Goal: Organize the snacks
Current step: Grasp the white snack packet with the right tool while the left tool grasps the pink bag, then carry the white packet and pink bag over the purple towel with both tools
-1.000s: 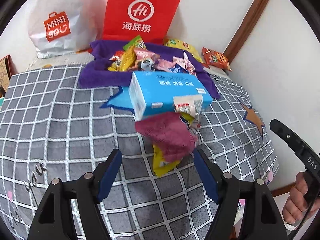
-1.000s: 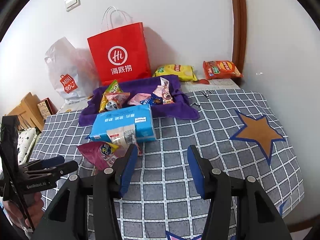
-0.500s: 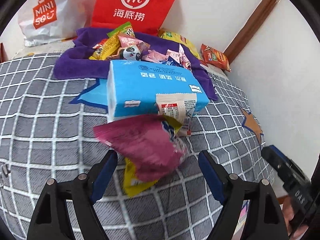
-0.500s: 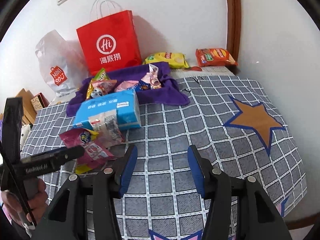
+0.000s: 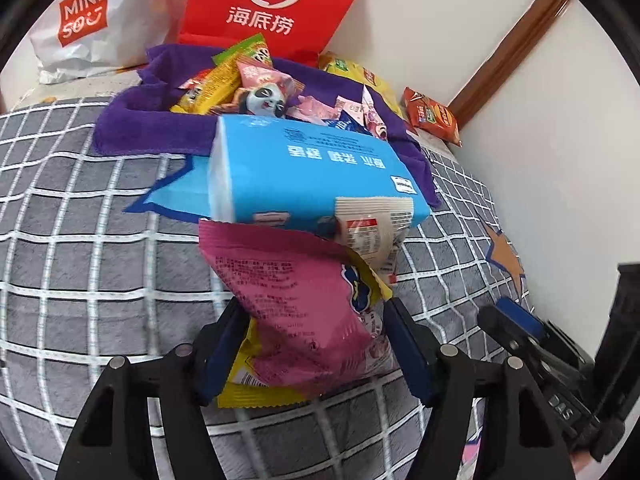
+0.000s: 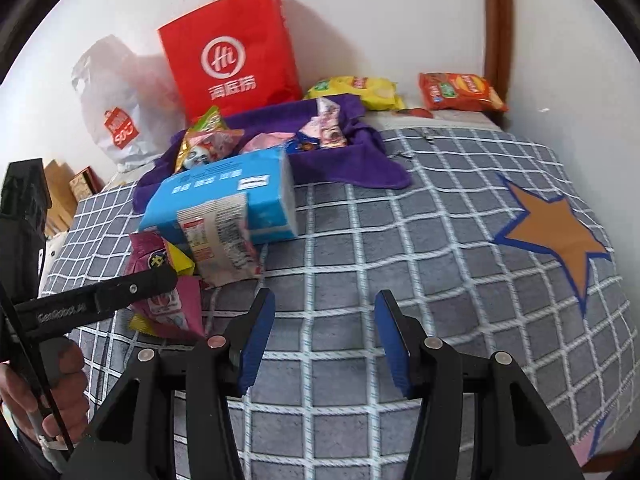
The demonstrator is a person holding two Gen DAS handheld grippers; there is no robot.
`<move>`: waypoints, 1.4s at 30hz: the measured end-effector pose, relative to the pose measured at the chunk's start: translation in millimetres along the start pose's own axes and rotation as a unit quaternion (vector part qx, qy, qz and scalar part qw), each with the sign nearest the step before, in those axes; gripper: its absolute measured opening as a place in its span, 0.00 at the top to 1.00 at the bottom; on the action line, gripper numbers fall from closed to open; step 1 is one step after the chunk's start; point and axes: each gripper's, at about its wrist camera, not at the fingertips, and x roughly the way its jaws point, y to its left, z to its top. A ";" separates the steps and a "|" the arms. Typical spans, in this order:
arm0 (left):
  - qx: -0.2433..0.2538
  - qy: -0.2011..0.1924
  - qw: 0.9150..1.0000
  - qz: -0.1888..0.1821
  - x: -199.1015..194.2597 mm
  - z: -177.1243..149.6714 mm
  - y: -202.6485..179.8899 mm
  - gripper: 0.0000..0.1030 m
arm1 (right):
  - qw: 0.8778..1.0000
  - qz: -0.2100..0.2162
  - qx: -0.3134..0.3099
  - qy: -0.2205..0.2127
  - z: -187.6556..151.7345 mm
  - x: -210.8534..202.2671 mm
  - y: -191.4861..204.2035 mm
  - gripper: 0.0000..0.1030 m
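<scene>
Two handheld grippers over a checked blanket strewn with snacks

The left gripper (image 5: 316,344) has its blue fingers spread on either side of a pink packet (image 5: 296,300); whether they touch it is unclear. The packet lies on a yellow packet (image 5: 248,388), just in front of a blue tissue pack (image 5: 304,168). The right gripper (image 6: 324,336) is wide apart, holding nothing, above the blanket (image 6: 400,264). More snacks sit on a purple cloth (image 6: 340,168) behind, near a red bag (image 6: 232,64)

- Pink snack bag (image 5: 296,304), yellow trim
- Blue tissue pack (image 5: 312,168)
- Purple cloth (image 6: 352,168)
- Grey blanket (image 6: 400,264), white grid, orange star at 3 o'clock
- Red paper bag (image 6: 232,64)
</scene>
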 end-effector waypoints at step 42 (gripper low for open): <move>-0.005 -0.021 0.999 0.036 -45.1 -3.8 56.6 0.35 | 0.997 0.046 -0.055 0.001 5.5 37.9 66.1 0.47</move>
